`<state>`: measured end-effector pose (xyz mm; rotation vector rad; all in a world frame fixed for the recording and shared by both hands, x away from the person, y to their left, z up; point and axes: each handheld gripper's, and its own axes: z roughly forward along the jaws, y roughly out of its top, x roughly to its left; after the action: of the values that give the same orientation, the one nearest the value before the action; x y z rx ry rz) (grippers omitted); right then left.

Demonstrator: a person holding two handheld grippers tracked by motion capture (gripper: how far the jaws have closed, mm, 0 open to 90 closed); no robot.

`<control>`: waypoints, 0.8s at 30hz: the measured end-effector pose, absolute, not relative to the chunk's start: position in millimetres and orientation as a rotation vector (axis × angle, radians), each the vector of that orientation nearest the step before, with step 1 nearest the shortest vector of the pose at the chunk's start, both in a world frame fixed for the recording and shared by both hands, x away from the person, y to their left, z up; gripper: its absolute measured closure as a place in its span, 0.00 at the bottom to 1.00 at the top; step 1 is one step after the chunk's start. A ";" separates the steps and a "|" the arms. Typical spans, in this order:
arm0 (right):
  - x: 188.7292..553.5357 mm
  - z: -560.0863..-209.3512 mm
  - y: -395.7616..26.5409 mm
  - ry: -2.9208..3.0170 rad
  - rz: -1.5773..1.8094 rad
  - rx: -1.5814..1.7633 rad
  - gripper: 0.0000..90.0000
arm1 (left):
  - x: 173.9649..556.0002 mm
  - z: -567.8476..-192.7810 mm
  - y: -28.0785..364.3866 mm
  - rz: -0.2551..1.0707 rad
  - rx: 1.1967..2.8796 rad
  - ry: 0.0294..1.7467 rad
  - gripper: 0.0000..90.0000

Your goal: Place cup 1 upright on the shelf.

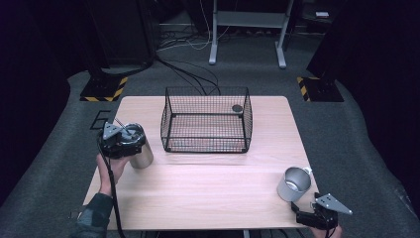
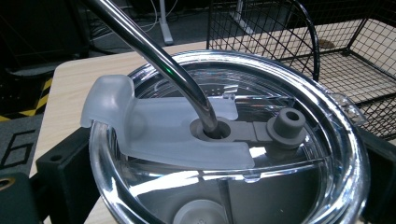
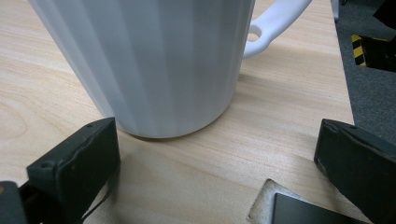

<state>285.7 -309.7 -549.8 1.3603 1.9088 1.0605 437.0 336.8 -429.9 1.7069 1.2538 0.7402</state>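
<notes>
Left gripper view, tumbler clamped between fingers, right gripper open before mug

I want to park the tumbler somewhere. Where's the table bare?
Bare wood spans the middle of the table, between the wire basket, the tumbler in the left tongs and the white mug. It's crowded by the mug, where the right tongs wait.

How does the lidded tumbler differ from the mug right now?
The tumbler has a clear lid with a metal straw; the mug is open-topped, with a side handle. The left gripper clamps the tumbler; the right gripper sits open just short of the mug. Both stand upright on the table, outside the wire basket.
</notes>
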 end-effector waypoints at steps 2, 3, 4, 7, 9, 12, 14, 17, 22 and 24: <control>285.6 -550.1 -309.5 1.902 1.066 1.360 0.00 | 436.6 -430.6 335.9 0.746 1.699 1.251 0.04; 285.6 -550.1 -309.5 1.903 1.067 1.360 0.00 | 436.8 -430.0 336.3 0.741 1.707 1.250 0.04; 285.7 -550.1 -309.6 1.903 1.065 1.359 0.00 | 436.8 -429.4 336.9 0.737 1.720 1.248 0.04; 285.4 -550.1 -309.4 1.901 1.065 1.364 0.00 | 436.5 -429.8 337.2 0.735 1.712 1.243 0.04; 285.6 -549.9 -309.7 1.905 1.062 1.362 0.00 | 436.3 -430.1 337.0 0.736 1.706 1.242 0.04; 285.3 -549.9 -309.8 1.905 1.058 1.364 0.00 | 435.2 -429.3 337.3 0.724 1.718 1.236 0.04; 285.2 -550.1 -309.8 1.905 1.062 1.362 0.00 | 431.6 -427.0 336.9 0.719 1.723 1.225 0.04; 285.2 -550.7 -310.0 1.898 1.071 1.354 0.00 | 426.7 -423.9 337.7 0.732 1.717 1.205 0.04; 284.9 -550.9 -309.9 1.894 1.070 1.356 0.00 | 419.1 -416.9 336.3 0.736 1.717 1.188 0.04; 284.8 -551.0 -309.5 1.887 1.065 1.361 0.00 | 415.7 -413.6 335.6 0.733 1.730 1.176 0.04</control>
<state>284.8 -309.5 -551.0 1.3612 1.8872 1.0651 415.7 335.6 -413.6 1.7302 1.1757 0.7329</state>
